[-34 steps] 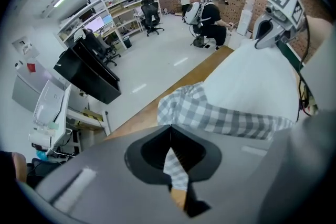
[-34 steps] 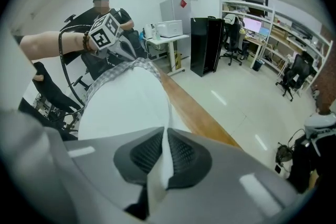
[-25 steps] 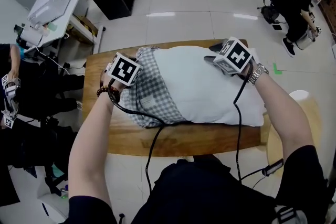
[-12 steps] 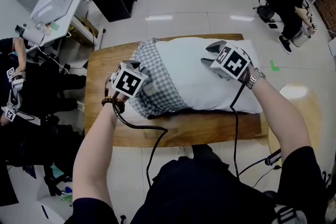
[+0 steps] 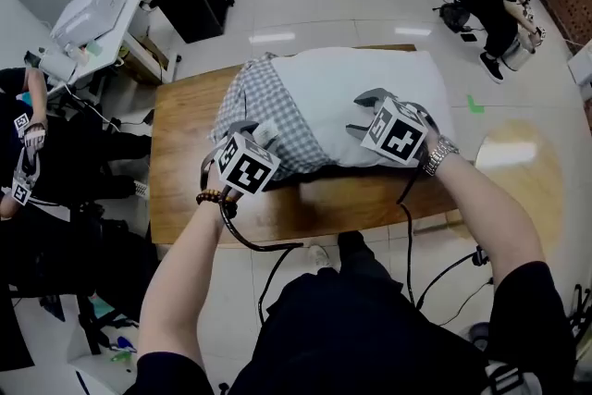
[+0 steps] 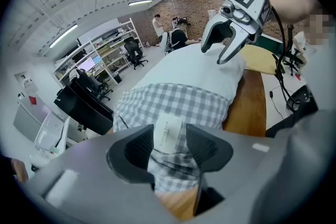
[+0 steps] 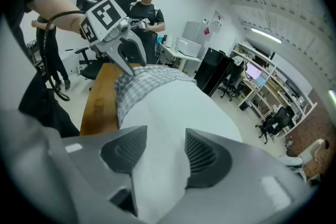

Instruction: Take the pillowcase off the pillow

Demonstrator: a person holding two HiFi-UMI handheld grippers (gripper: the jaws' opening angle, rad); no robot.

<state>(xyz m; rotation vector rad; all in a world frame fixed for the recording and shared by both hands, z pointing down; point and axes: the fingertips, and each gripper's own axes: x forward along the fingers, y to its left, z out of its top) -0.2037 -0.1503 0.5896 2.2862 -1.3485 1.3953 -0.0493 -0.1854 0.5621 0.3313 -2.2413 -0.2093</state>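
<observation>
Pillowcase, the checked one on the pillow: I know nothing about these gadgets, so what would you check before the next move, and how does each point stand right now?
1. Left gripper gripping pillowcase: not ok; its jaws have just been opening, checked cloth between them, unpinched.
2. Right gripper gripping pillow: not ok; its jaws have just been opening, white pillow between them.
3. Pillowcase off: not ok; it covers the pillow's end near the left gripper.
4. Pillow resting on table: ok.
5. Pillowcase free of snags: cannot tell.
</observation>
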